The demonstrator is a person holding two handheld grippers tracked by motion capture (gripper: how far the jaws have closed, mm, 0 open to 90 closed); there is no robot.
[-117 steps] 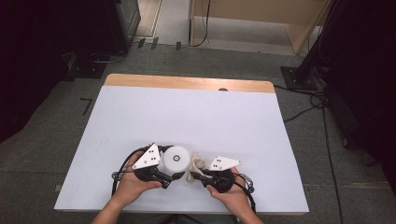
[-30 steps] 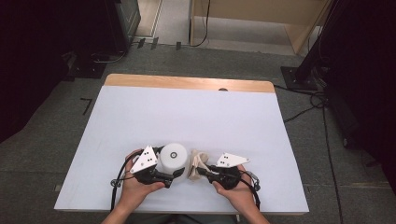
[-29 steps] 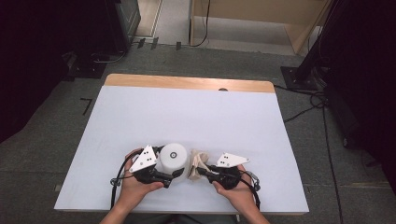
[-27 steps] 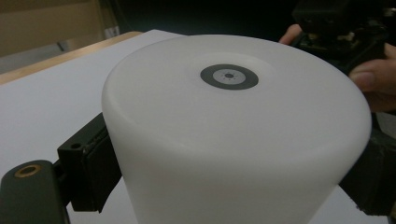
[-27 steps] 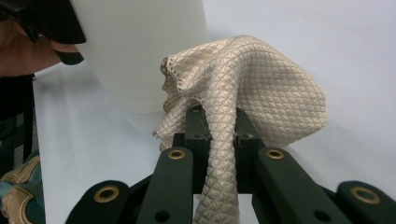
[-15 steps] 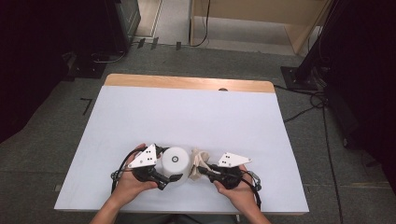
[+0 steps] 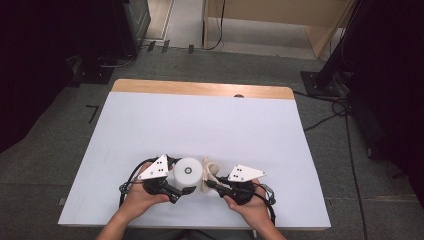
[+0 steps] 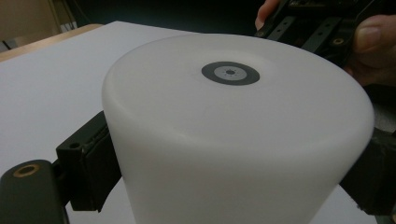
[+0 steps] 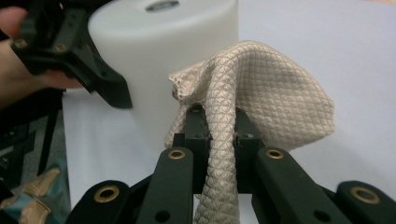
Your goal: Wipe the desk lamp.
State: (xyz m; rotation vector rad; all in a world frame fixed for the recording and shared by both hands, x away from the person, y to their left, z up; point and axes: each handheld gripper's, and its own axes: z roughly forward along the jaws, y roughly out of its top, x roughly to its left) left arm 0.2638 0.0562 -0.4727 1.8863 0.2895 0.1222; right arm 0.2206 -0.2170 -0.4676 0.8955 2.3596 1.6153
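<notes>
A white cylinder [image 7: 187, 171] with a small grey ring on its top stands near the table's front edge. My left gripper [image 7: 183, 179] is shut on it, one black pad [image 8: 93, 163] pressed to each side of the white cylinder [image 8: 233, 140]. A beige quilted cloth [image 7: 209, 171] lies bunched against the cylinder's right side. My right gripper [image 7: 210, 184] is shut on the cloth. In the right gripper view the cloth [image 9: 261, 93] rises out of that gripper's [image 9: 219, 128] closed jaws and leans on the cylinder [image 9: 163, 56].
The white table top [image 7: 200, 125] has a wooden strip [image 7: 200, 89] along its far edge. Black cables [image 7: 330, 117] run over the grey floor at the right, near a stand base [image 7: 320, 80]. Dark equipment [image 7: 125, 25] stands behind the table at the left.
The white cylinder has shifted slightly toward the person in the left jaws. The cloth stays beside it, and both hands have hardly moved.
</notes>
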